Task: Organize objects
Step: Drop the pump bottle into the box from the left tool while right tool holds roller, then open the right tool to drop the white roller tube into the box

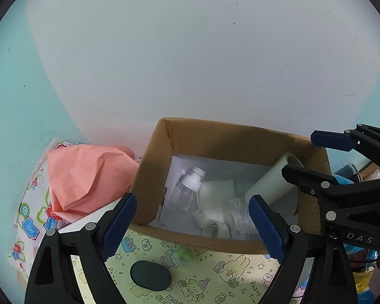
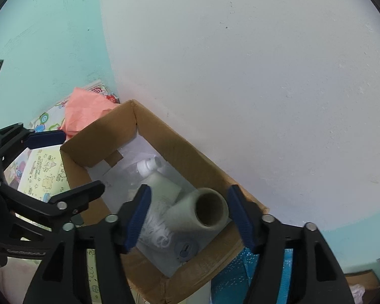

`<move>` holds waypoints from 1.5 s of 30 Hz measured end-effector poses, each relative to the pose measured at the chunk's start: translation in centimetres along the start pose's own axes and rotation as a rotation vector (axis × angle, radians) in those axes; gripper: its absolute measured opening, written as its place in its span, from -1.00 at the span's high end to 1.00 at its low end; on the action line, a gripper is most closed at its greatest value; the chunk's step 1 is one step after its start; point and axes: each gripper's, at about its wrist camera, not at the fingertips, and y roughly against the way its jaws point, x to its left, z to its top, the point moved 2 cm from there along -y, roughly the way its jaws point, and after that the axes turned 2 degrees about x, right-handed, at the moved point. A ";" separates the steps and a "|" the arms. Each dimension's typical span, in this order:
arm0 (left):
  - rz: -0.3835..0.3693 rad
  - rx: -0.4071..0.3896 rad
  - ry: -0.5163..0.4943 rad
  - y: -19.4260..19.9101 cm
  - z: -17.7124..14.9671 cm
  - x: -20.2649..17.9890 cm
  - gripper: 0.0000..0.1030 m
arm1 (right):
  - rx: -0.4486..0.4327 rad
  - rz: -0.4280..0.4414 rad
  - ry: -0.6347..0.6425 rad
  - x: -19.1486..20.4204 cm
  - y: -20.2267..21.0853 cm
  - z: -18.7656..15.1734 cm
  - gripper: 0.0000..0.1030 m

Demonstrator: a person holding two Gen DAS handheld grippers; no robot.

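Note:
An open cardboard box [image 1: 215, 136] stands against the wall; it also shows in the right wrist view [image 2: 106, 131]. Inside lie a clear bottle with a white cap [image 1: 186, 190], a pale roll on a cardboard tube [image 1: 273, 179], white bundles [image 1: 215, 217] and paper. In the right wrist view the roll [image 2: 200, 215] leans on the box's near wall, with the bottle [image 2: 147, 168] behind. My left gripper [image 1: 192, 224] is open and empty over the box's near edge. My right gripper [image 2: 190, 217] is open above the roll, not touching it; it also shows in the left wrist view [image 1: 314, 154].
A crumpled pink paper [image 1: 88, 177] lies left of the box on flowered cloth [image 1: 30, 223]. A yellow cartoon-print sheet [image 1: 215, 273] with a dark oval object [image 1: 150, 274] lies in front. Blue patterned packaging [image 2: 230, 278] sits right of the box. White and turquoise wall behind.

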 end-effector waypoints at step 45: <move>0.114 -0.055 0.072 9.0 -7.6 2.3 -0.77 | -0.108 0.115 0.085 8.4 6.2 -4.4 -0.46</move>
